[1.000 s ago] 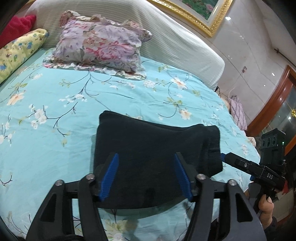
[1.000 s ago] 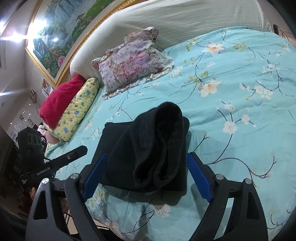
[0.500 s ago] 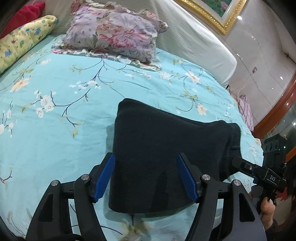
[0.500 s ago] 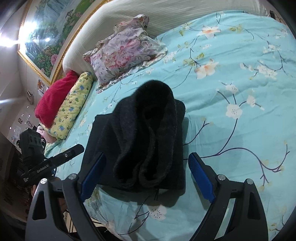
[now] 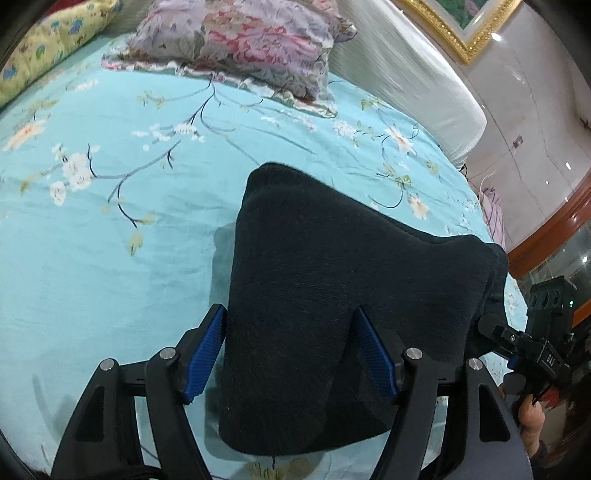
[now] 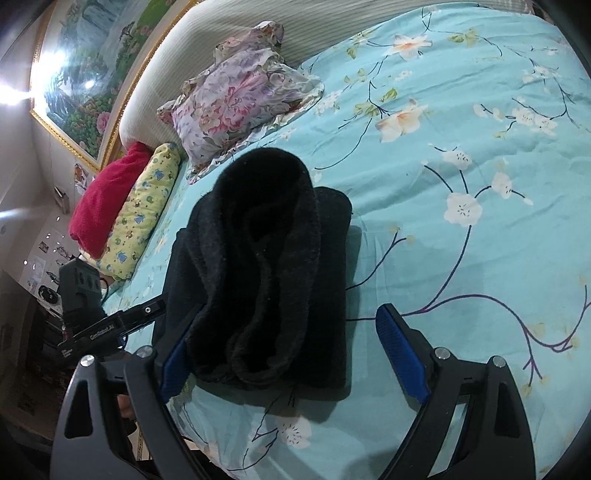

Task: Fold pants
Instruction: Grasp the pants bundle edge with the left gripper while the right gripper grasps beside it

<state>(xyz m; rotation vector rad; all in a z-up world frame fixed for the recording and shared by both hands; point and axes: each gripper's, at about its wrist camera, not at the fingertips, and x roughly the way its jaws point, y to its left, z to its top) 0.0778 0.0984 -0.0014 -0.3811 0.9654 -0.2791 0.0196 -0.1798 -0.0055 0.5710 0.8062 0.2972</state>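
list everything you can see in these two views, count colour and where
pants: one, black, folded into a thick bundle on the bedspread, near the bed's front edge
bedspread: one, turquoise with white blossoms and dark branches, covering the bed
floral pillow: one, purple and pink, at the head of the bed
yellow pillow: one, yellow with blue and green print, beside the floral pillow
red blanket: one, red, next to the yellow pillow
headboard: one, off-white ribbed, behind the pillows
painting: one, gold-framed landscape, on the wall above the headboard
left gripper: black with blue pads, open, straddling the pants' near edge
right gripper: black with blue pads, open, at the pants' layered end
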